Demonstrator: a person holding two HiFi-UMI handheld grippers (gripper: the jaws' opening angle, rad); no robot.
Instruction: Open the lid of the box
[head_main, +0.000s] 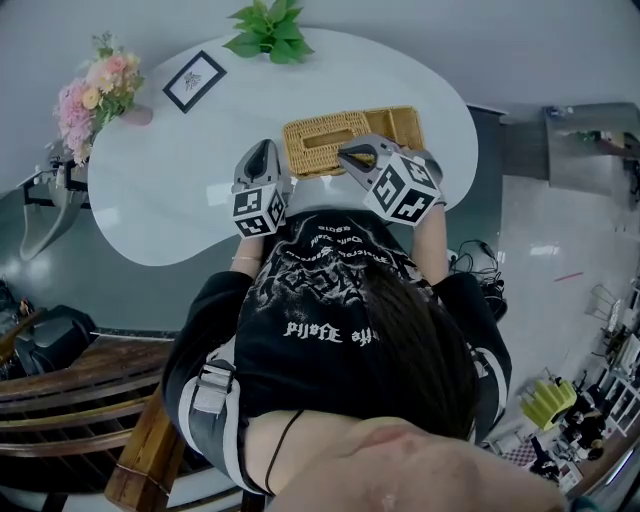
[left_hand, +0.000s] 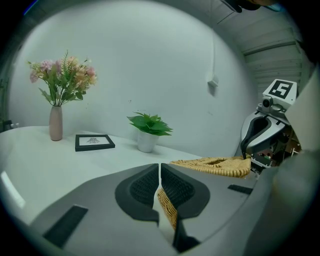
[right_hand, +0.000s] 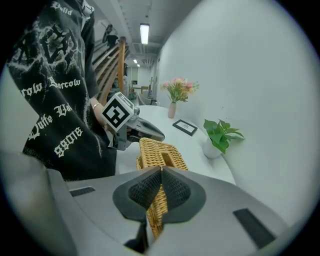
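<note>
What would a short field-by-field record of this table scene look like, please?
table: white, curved
box: wicker, at the near edge
lid: wicker, slotted, looks partly lifted
left gripper: shut on box edge
right gripper: shut on lid edge
far side: flowers, frame, plant

My left claw (head_main: 262, 152) and right claw (head_main: 352, 155) hide the near edge of the wicker box (head_main: 400, 128), and print in the framed picture (head_main: 194, 80) is too small to read.
</note>
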